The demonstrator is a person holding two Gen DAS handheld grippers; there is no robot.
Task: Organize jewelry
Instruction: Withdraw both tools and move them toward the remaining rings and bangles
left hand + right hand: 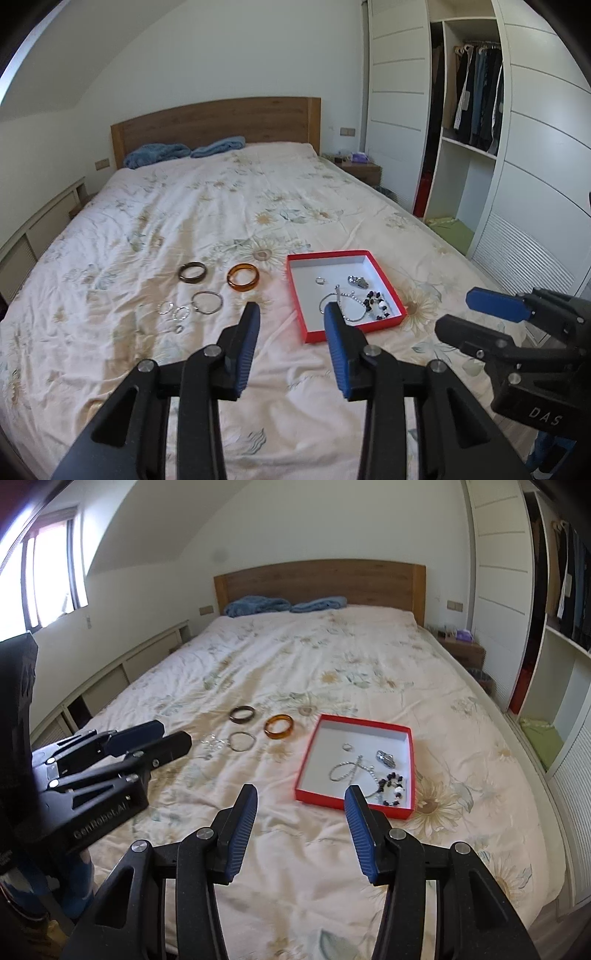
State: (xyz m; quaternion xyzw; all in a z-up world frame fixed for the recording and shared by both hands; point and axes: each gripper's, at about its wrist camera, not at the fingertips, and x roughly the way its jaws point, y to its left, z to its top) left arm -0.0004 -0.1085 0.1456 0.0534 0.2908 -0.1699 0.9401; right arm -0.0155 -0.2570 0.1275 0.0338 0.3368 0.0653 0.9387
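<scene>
1. Two grippers are in view: the left gripper (291, 314) and the right gripper (299, 794). Each hovers above the near part of the bed (221, 206) with its blue-padded fingers (247, 347) spread wide and nothing between them.
2. One red box (384, 275) with a white inside lies on the bedspread toward the bed's right edge, ahead of both grippers.
3. In the box lie one small ring (320, 281), one silver charm (357, 281), one silver chain (341, 301) and one dark-and-white beaded bracelet (376, 303). The chain and beads overlap, and the left gripper's right finger covers part of the chain, so I cannot tell whether more pieces lie there.
4. On the bedspread to the left of the box, apart from it, lie three bangles: one amber bangle (243, 277), one dark brown bangle (192, 272) and one thin silver bangle (207, 302).
5. Just left of the silver bangle lies a cluster of small silver rings (173, 314); about four show, but they are too small to count surely.
6. Two blue pillows (184, 149) rest at the wooden headboard (221, 122).
7. The body of the right gripper reads "DAS" in the left wrist view; the left gripper's reads "GenRobot.AI" in the right wrist view.
8. An open wardrobe (476, 92) with hanging clothes stands beyond the bed's right edge, cut off by the frame.
</scene>
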